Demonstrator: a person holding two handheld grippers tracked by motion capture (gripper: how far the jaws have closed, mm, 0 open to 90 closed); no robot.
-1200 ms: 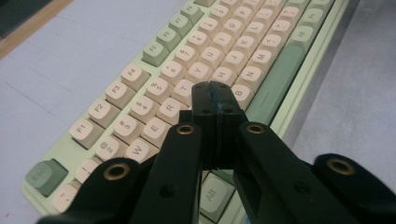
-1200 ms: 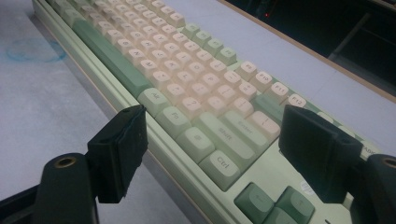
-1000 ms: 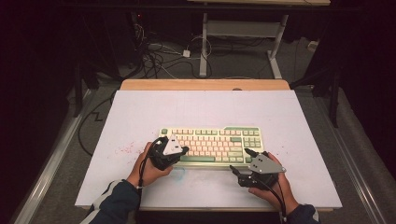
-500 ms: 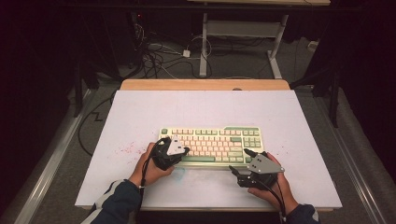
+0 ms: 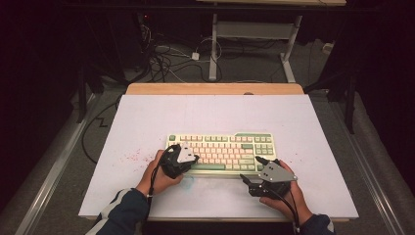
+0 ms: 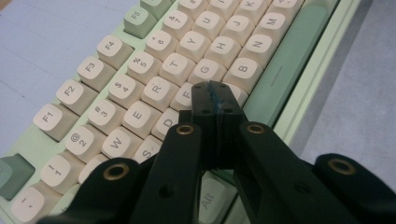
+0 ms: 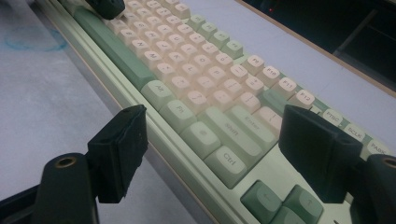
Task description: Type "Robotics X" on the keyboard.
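Left tongs [image 6: 215,100] pressed fully together, tips angled down, hand [image 5: 157,177] curled around the body. Right tongs [image 7: 224,154] spread wide, held low and nearly level, forearms entering from below.

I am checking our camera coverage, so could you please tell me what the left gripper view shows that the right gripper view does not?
Left gripper view: the left tool, jaws shut together with nothing between them, tips over the F and V keys, with readable letter keys. Right gripper view: the right tool, jaws wide open, astride the keyboard's right end by Ctrl and the arrow keys. Both: the cream and green keyboard on the white table.
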